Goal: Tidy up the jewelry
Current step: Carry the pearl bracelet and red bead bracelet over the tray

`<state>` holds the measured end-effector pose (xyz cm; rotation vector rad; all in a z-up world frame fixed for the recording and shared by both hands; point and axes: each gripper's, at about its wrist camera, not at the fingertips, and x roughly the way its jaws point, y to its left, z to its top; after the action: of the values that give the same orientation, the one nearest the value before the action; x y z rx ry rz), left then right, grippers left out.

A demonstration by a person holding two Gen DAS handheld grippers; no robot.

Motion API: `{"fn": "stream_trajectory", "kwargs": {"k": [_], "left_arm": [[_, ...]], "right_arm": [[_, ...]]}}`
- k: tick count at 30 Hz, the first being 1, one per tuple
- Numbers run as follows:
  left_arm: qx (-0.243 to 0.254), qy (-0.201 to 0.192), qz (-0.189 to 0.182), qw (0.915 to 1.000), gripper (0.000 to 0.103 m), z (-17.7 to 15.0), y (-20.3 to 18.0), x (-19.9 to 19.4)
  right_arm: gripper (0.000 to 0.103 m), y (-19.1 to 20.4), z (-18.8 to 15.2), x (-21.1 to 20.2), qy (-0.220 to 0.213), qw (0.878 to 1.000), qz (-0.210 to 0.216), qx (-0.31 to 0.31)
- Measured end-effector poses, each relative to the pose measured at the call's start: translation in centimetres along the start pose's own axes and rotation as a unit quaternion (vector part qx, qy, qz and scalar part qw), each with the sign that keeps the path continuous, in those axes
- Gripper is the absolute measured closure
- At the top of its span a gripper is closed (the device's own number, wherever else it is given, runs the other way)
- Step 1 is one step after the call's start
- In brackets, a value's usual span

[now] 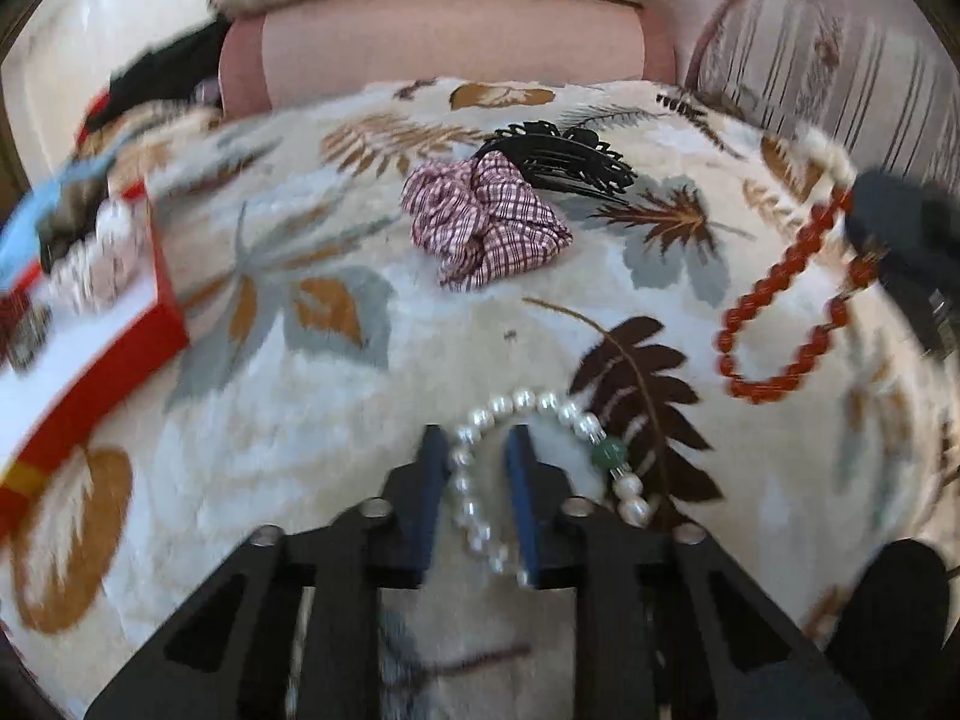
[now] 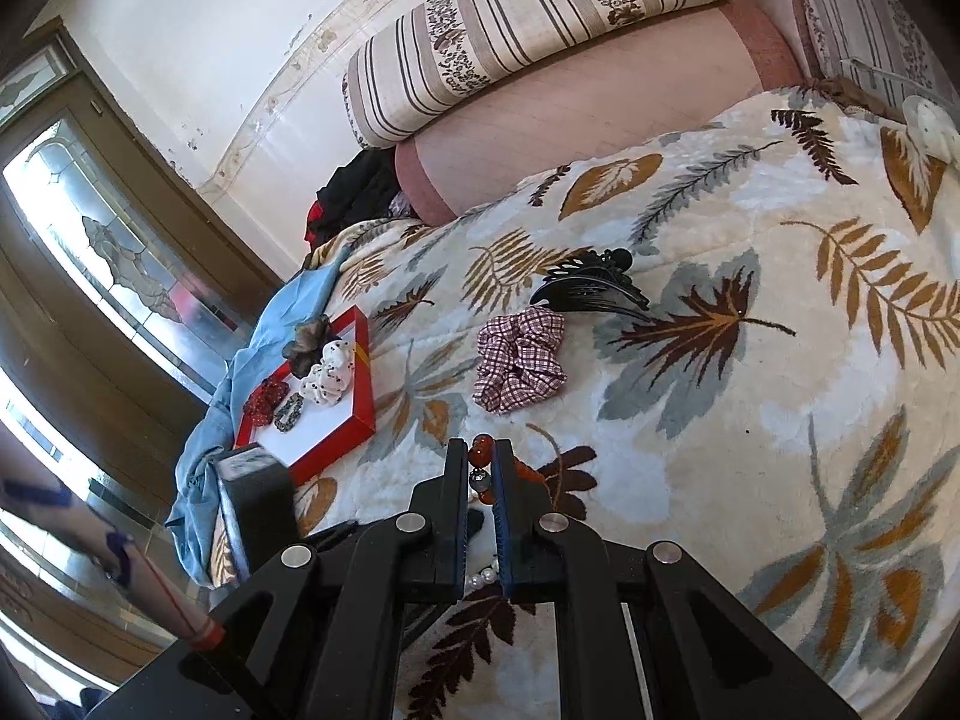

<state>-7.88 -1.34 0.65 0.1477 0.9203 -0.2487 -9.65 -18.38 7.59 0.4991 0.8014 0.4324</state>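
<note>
Pearl bracelet (image 1: 516, 468) lies low centre on the leaf-print blanket (image 1: 336, 420); our left gripper (image 1: 477, 450) straddles one strand, jaws nearly closed, contact unclear. Our right gripper (image 2: 480, 468) is clenched on the red bead bracelet (image 1: 780, 330). The red tray (image 2: 336, 414) sits at left.
</note>
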Motion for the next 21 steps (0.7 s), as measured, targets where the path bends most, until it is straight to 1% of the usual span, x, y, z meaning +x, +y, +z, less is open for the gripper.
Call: {"fn": "stream_trajectory", "kwargs": {"k": [1, 2, 5, 8, 11, 17, 21], "left_arm": [[0.003, -0.005, 0.005, 1.0, 0.093, 0.1, -0.1, 0.2], [-0.006, -0.009, 0.0, 0.9999, 0.094, 0.2, 0.2, 0.1], [-0.034, -0.028, -0.031, 0.9985, 0.094, 0.4, 1.4, -1.5], [-0.048, -0.045, -0.05, 0.9966, 0.094, 0.8, 2.1, -3.4], [-0.054, -0.059, -0.059, 0.9951, 0.094, 1.4, 2.4, -5.2], [-0.074, -0.074, -0.068, 0.9922, 0.094, 2.4, 3.3, -7.5], [-0.081, -0.083, -0.065, 0.9911, 0.094, 2.6, 3.9, -8.5]], "right_arm": [[0.095, -0.1, 0.0, 0.0, 0.0, 1.0, -0.001, 0.002], [0.095, -0.1, 0.0, 0.0, 0.0, 1.0, -0.002, 0.003], [0.095, -0.2, 0.0, -0.4, -0.003, 1.0, -0.005, 0.001], [0.095, -0.3, 0.1, -0.6, -0.004, 1.0, -0.008, 0.001], [0.095, -0.3, 0.1, -0.6, -0.005, 1.0, -0.008, 0.003], [0.095, 0.5, 0.2, -0.8, -0.007, 1.0, -0.005, -0.006], [0.095, 0.9, 0.3, -0.9, -0.007, 1.0, -0.005, -0.01]]}}
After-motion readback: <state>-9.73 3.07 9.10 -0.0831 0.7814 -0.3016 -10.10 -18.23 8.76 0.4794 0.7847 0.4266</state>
